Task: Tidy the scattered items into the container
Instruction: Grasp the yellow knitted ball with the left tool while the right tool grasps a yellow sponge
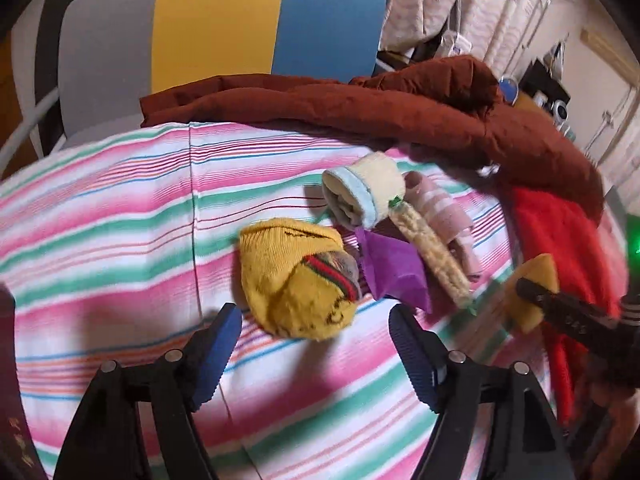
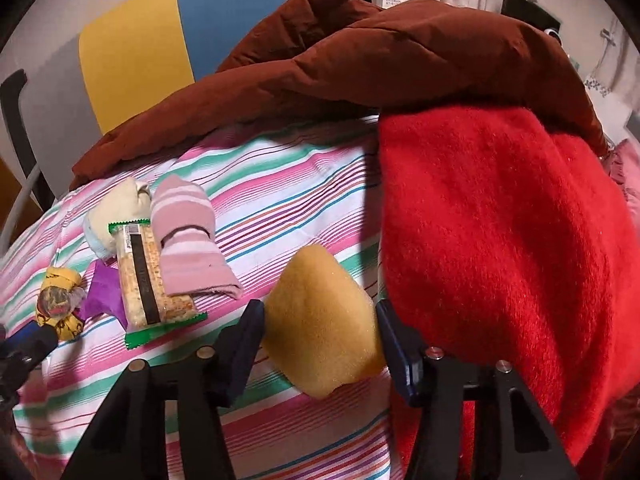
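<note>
Blue-padded left tongs (image 1: pixel 316 320) fill the bottom of my left view, jaws spread wide with nothing between them, hanging just short of the yellow rolled sock (image 1: pixel 298 280).

Working down by size: the striped bed sheet (image 2: pixel 288 200) carries everything. A rust-brown quilted jacket (image 2: pixel 380 52) is heaped along its far edge, and a red fleece blanket (image 2: pixel 500 220) spills down the right side. On the sheet sits the scattered cluster: a pink striped sock (image 2: pixel 188 240) touching a clear snack packet (image 2: pixel 148 280), a cream rolled sock (image 2: pixel 116 208) just behind it, a purple scrap (image 2: pixel 102 292) between the packet and the yellow sock.

My right tongs (image 2: pixel 320 332) are closed to a middling gap on the yellow sponge (image 2: pixel 320 320), both pads pressing its sides, right beside the blanket's edge. From the left view the sponge looks lifted a little off the sheet, though I can't be certain.

I see no container in either view, so I can't say where it stands.

My reading: the sponge pick is done and the yellow sock is being lined up. Next, I'd push the left tongs forward and down until the sock sits between the pads, then close. It is soft and bulgy, so a grip across its middle should hold. The purple scrap touches it and might drag along.
</note>
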{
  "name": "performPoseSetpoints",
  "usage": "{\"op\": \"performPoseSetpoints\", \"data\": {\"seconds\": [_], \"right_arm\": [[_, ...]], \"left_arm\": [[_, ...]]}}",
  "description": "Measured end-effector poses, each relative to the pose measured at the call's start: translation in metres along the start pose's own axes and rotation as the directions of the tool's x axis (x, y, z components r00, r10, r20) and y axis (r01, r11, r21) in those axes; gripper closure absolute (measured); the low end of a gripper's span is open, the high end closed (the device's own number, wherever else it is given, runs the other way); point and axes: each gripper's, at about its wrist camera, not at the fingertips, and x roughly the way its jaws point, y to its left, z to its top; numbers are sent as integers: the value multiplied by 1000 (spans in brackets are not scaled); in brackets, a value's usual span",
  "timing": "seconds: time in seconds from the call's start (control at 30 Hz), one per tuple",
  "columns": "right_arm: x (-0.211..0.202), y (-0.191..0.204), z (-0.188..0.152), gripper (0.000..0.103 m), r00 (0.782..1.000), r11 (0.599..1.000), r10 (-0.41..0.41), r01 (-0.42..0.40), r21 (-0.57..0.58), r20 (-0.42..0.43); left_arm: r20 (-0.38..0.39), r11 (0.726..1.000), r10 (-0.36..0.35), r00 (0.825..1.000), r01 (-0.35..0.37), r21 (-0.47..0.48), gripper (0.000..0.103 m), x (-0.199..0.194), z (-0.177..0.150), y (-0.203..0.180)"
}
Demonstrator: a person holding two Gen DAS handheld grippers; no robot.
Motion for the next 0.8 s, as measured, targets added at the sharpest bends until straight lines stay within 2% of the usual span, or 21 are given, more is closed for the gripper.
{"op": "performPoseSetpoints", "data": {"seconds": [0.17, 0.27, 0.3, 0.37, 0.4, 0.47, 0.57, 0.7, 0.8], "right_arm": [[3, 1, 1, 46, 1000, 1000, -2, 2, -3, -1], [4, 3, 2, 46, 1000, 1000, -7, 7, -12, 0], [5, 4, 2, 46, 1000, 1000, -8, 8, -14, 0], [5, 4, 2, 46, 1000, 1000, -8, 8, -15, 0], [5, 4, 3, 46, 1000, 1000, -8, 8, -13, 1], [5, 2, 3, 47, 1000, 1000, -3, 3, 3, 5], [4, -2, 4, 48, 1000, 999, 8, -9, 32, 13], [2, -3, 5, 49, 1000, 999, 15, -16, 35, 23], [-3, -3, 5, 49, 999, 999, 32, -33, 34, 43]], "left_arm": [[-28, 996, 69, 997, -67, 60, 27, 20, 4, -5], [-28, 994, 88, 996, -86, 62, 28, 28, 5, -4], [-17, 994, 83, 996, -81, 67, 31, 27, 5, -5], [-16, 992, 82, 997, -80, 95, 53, 29, 7, -6], [-16, 990, 96, 995, -94, 110, 58, 29, 7, -7], [-15, 992, 73, 997, -71, 107, 63, 28, 8, -3], [0, 999, 32, 999, -32, 43, 70, 22, 4, 8], [34, 1000, 20, 999, -20, -2, 72, 9, -11, 16], [61, 999, 33, 998, -34, 20, 72, -3, -27, 17]]}}
